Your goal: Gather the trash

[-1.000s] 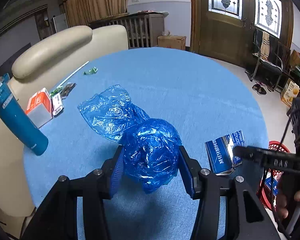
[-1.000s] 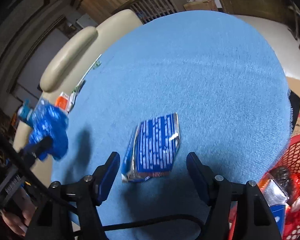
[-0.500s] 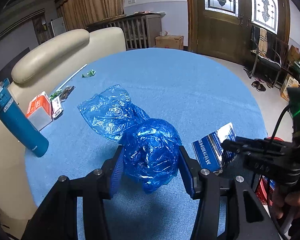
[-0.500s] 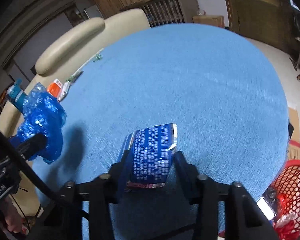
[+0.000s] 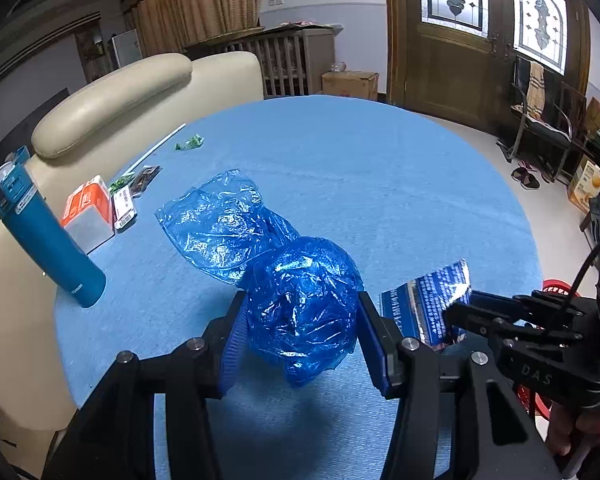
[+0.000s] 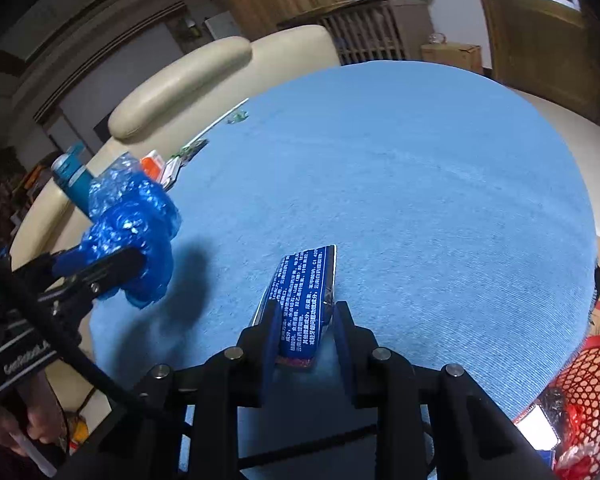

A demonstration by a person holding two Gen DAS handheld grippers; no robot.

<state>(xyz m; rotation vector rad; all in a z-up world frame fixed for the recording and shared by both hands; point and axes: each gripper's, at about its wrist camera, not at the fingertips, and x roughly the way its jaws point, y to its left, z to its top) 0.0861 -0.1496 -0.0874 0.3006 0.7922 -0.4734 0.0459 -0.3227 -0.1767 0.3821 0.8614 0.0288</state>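
My left gripper [image 5: 300, 328] is shut on a crumpled blue plastic bag [image 5: 300, 308] and holds it above the round blue table [image 5: 380, 168]. It also shows in the right wrist view [image 6: 132, 232]. A second flat blue plastic bag [image 5: 220, 224] lies on the table just beyond. My right gripper [image 6: 306, 320] is shut on a blue printed wrapper [image 6: 306, 284] and holds it lifted off the table. The wrapper also shows in the left wrist view [image 5: 428, 300]. A red mesh trash basket [image 6: 580, 392] with wrappers in it stands on the floor at the lower right.
A teal bottle [image 5: 48, 236], an orange-and-white box [image 5: 88, 208], small packets [image 5: 124, 208], a white stick [image 5: 156, 148] and a green wrapper [image 5: 188, 144] lie at the table's left side. A cream sofa [image 5: 132, 88] stands behind.
My right gripper closed on the blue wrapper and lifted it off the table. The left gripper kept hold of the crumpled bag and barely moved.
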